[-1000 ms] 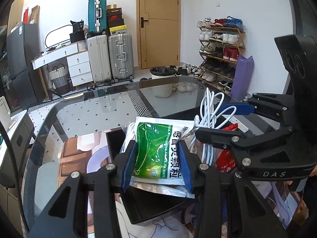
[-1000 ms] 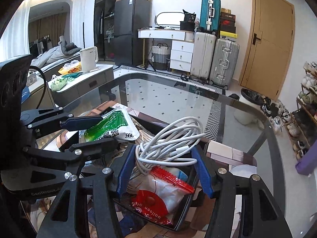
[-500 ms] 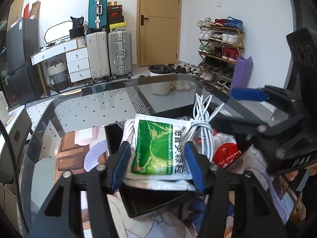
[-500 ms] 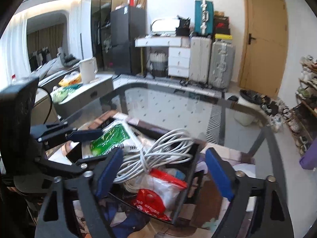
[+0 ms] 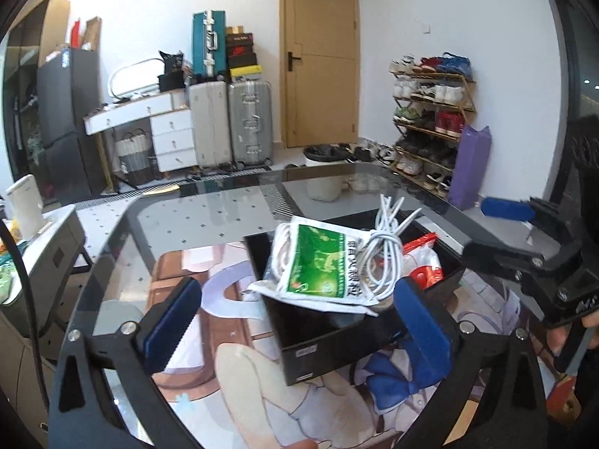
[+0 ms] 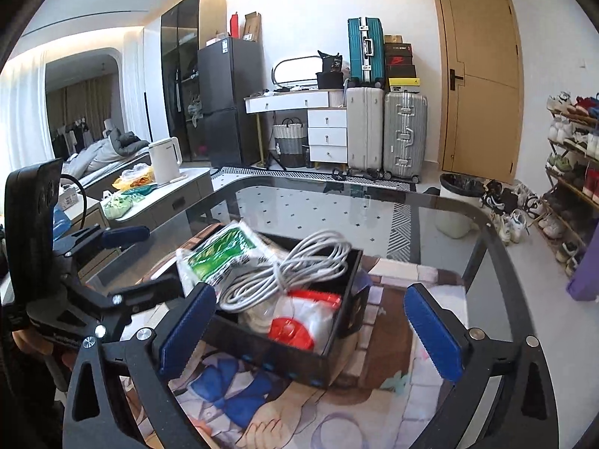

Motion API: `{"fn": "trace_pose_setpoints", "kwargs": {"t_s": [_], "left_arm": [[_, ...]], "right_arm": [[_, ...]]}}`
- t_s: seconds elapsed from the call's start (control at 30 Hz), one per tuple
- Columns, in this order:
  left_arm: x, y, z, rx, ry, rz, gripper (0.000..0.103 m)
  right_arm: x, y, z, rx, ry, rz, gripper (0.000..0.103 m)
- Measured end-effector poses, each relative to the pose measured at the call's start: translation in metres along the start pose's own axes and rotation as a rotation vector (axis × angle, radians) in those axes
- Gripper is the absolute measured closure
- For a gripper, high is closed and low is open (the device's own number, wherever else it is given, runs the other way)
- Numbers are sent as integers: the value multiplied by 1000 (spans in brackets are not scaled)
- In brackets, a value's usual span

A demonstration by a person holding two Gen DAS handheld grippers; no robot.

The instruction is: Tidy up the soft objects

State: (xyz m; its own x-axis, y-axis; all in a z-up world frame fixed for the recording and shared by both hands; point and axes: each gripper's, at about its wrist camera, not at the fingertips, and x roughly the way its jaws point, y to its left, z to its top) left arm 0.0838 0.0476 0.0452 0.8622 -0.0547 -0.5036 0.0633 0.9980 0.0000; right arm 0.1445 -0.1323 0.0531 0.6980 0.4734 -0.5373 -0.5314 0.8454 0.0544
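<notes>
Biggest worry is the green packet (image 5: pixel 318 262); it sits on the left side of the black tray (image 5: pixel 322 340) with one corner hanging over the rim, so it could slide out onto the surface (image 5: pixel 209 209); the white cable bundle (image 6: pixel 295 267) is heaped on top of the tray's pile and might spring loose; compared with a second ago, the left gripper (image 5: pixel 295 321) has let go of the packet and pulled back, fingers spread wide, holding nothing; the right gripper (image 6: pixel 309 331) likewise, released off the cable.
</notes>
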Motion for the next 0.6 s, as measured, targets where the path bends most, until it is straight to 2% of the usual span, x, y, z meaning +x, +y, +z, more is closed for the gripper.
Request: {"fn": "trace_pose_setpoints", "kwargs": {"t_s": [0.27,0.6], "left_arm": [[4,3,-19,-31,2,27,0],[2,10,-26,-68,-19,45,0]], "right_arm": [[-1,8,-23,14,-38,20,1],[-7,5,-29,14,-89,12,1]]}}
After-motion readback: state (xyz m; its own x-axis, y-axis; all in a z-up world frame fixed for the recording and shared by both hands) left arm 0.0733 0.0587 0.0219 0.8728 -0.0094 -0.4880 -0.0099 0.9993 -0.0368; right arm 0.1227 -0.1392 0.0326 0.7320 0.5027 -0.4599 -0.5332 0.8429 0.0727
